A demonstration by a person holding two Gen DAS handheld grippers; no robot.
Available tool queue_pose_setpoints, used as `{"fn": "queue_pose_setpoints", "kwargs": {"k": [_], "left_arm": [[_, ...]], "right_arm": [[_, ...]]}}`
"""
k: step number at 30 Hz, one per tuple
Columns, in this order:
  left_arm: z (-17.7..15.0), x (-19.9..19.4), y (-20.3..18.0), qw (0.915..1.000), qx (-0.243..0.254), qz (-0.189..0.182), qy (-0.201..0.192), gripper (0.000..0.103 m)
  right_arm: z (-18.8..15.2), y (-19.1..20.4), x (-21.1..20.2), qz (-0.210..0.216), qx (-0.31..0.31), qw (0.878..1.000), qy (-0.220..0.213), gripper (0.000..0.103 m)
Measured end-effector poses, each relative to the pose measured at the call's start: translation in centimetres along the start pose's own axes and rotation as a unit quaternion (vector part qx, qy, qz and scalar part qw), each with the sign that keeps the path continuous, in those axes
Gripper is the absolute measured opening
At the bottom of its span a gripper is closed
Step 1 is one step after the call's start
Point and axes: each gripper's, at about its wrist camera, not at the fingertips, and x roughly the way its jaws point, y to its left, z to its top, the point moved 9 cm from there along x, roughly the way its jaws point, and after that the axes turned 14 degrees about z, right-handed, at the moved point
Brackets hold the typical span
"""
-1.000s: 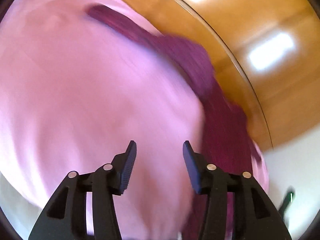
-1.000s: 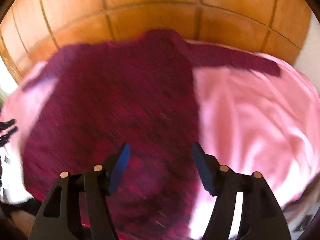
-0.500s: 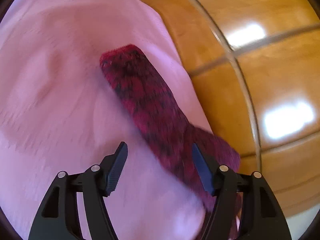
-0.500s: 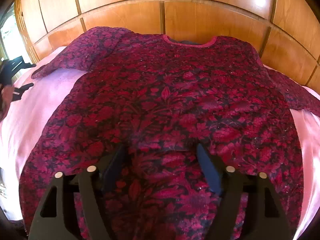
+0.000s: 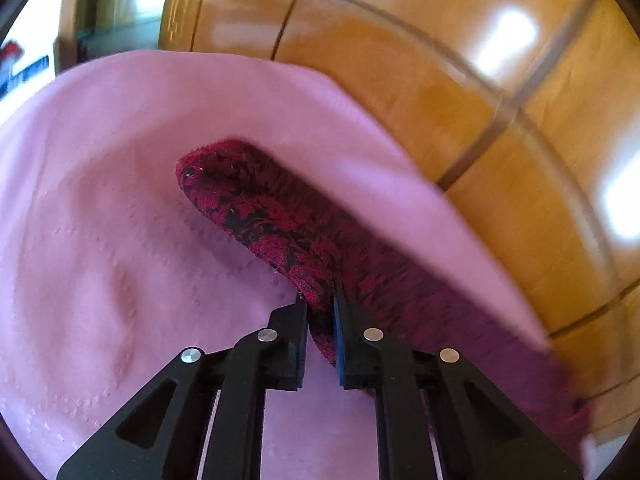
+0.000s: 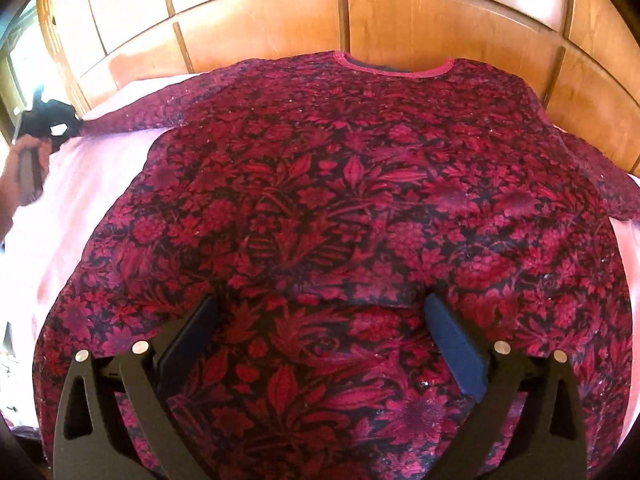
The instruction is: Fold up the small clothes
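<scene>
A dark red floral top (image 6: pixel 344 208) lay spread face-up on a pink sheet (image 5: pixel 112 208), its neckline toward the wooden panelled wall (image 6: pixel 400 12) and its sleeves stretched out to either side. The left gripper (image 5: pixel 320 304) had just been closing, and its jaws were clenched on the lower edge of one sleeve (image 5: pixel 256 208), the cloth pinched between the two pads, with the cuff end lying ahead of the fingers on the sheet. A fold of the pink sheet lay over the far side of that sleeve, next to the wall. The right gripper (image 6: pixel 320 328) had just been opening; its jaws stood released and wide apart over the lower middle of the top, the fingertips down against the fabric, which showed flat between them with nothing pinched. In the right wrist view the left gripper showed as a dark shape (image 6: pixel 48 120) at the far left, at the tip of the sleeve, with the person's hand (image 6: pixel 16 184) just below it at the frame's edge
</scene>
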Motion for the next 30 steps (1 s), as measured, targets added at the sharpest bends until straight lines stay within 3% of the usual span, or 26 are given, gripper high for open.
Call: {"fn": "queue_pose_setpoints", "kwargs": {"k": [1,4,7,10,11,13,14,15,17,21,22,24,27,30], "left_arm": [[-0.4,0.0,0.3,0.9999,-0.010,0.003,0.005,0.017],[-1.0,-1.5,1.9,0.9980,-0.058,0.023,-0.003,0.053],[-1.9,-4.7,0.5,0.9979,-0.060,-0.017,-0.021,0.054],[-4.9,-8.7,-3.8,0.9965,0.000,-0.078,-0.030,0.054],[-6.7,-10.2,-5.7,0.9933,0.028,-0.108,-0.027,0.054],[-10.8,-12.9,-9.6,0.9824,0.088,-0.164,-0.016,0.054],[-13.1,-14.0,-11.3,0.9750,0.119,-0.188,-0.008,0.054],[-16.0,-15.2,-13.2,0.9650,0.155,-0.212,0.002,0.054],[-22.2,-17.0,-16.4,0.9402,0.228,-0.251,0.028,0.054],[-30.9,-18.8,-19.1,0.9041,0.325,-0.274,0.047,0.054],[-32.5,-19.1,-19.0,0.8995,0.339,-0.271,0.048,0.054],[-34.2,-18.6,-19.1,0.8967,0.358,-0.258,0.038,0.054],[-34.1,-17.7,-19.6,0.8944,0.366,-0.256,0.027,0.055],[-33.5,-17.1,-19.6,0.8959,0.352,-0.269,0.035,0.056]], "right_arm": [[0.1,0.0,0.1,0.000,0.000,1.000,-0.002,0.101],[0.2,-0.1,0.2,0.001,0.001,1.000,-0.006,0.101],[-0.1,0.1,-0.1,0.006,0.003,1.000,-0.010,0.101],[0.1,0.2,-0.6,0.025,0.013,0.999,-0.015,0.101],[0.3,0.0,-1.2,0.037,0.023,0.999,-0.020,0.099],[1.1,-1.3,-3.2,0.065,0.063,0.995,-0.046,0.081],[1.5,-2.7,-4.6,0.075,0.093,0.991,-0.065,0.072],[1.8,-4.1,-5.9,0.076,0.118,0.987,-0.084,0.070],[2.2,-8.8,-9.1,0.069,0.181,0.972,-0.132,0.067],[0.6,-20.5,-14.2,0.015,0.305,0.932,-0.194,0.059],[0.3,-22.6,-14.9,0.007,0.327,0.923,-0.203,0.058],[-0.6,-28.4,-16.5,-0.015,0.384,0.895,-0.228,0.058],[-1.1,-34.7,-17.5,-0.025,0.447,0.858,-0.254,0.058],[-0.9,-38.8,-17.5,-0.033,0.483,0.833,-0.266,0.058]]}}
